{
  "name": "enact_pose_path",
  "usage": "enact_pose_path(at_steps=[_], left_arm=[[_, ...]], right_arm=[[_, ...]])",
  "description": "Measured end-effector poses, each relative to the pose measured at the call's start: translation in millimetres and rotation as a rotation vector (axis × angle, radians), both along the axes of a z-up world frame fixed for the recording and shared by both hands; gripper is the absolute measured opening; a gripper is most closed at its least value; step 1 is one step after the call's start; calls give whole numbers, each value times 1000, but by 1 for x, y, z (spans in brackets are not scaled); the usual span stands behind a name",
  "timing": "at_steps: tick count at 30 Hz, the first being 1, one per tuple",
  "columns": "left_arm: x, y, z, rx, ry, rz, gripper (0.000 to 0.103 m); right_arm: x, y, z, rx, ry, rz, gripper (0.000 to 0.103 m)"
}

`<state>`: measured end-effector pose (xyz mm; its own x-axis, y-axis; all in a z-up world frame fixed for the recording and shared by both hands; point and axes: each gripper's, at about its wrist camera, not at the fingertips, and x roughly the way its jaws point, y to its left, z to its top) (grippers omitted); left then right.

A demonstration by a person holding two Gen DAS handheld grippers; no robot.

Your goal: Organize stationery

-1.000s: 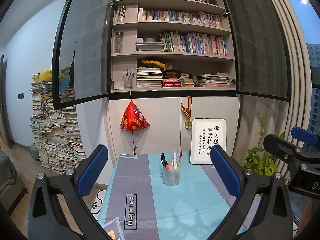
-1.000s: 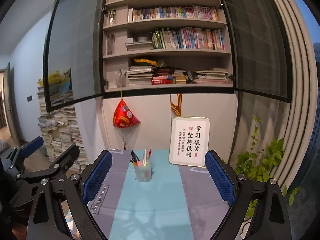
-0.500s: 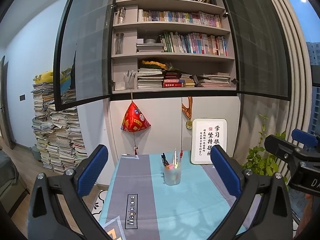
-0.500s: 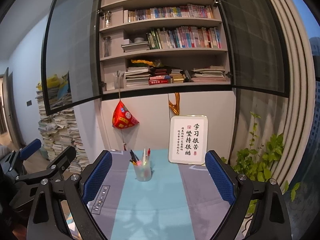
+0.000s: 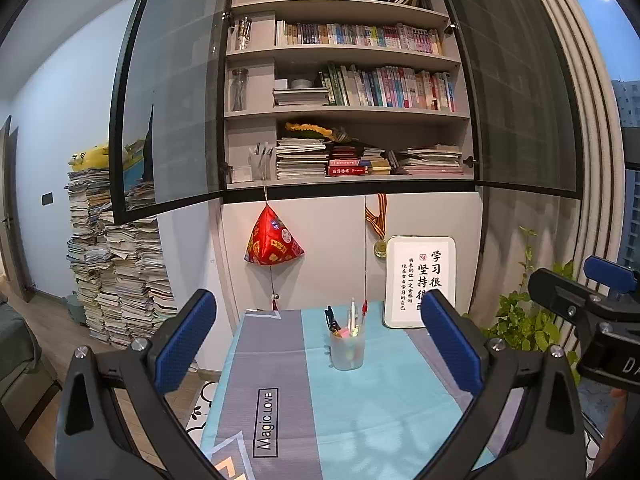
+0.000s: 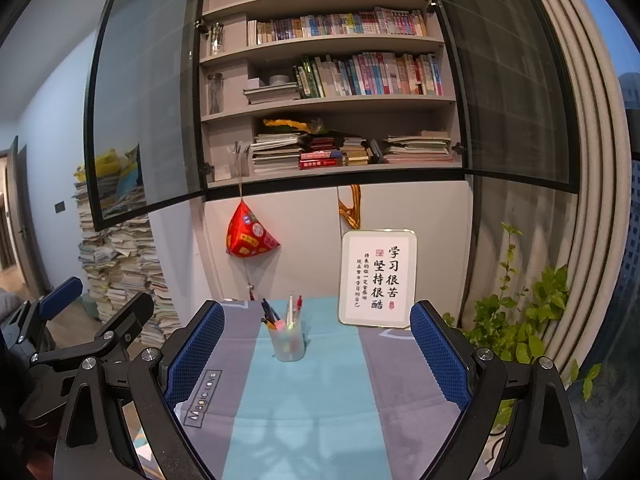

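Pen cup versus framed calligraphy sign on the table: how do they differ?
The pen cup is translucent, round and holds several pens; the framed sign is flat, white-bordered and carries black characters. The cup stands free mid-table on the teal stripe; the sign is propped at the back by the cabinet. Both stand upright, untouched.

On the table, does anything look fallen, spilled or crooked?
Nothing stands out. The translucent pen cup stands upright on the tablecloth with its pens inside. The framed calligraphy sign leans at the back wall, unfallen. Both grippers, left and right, are open and empty.
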<state>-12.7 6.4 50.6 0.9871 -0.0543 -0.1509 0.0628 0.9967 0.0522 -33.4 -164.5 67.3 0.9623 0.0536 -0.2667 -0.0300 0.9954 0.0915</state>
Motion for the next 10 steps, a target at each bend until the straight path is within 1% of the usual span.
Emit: enact_pose_path(at_steps=[10], left_arm=[[-2, 1, -1, 10, -4, -2, 102]], right_arm=[[0, 1, 0, 0, 1, -1, 94]])
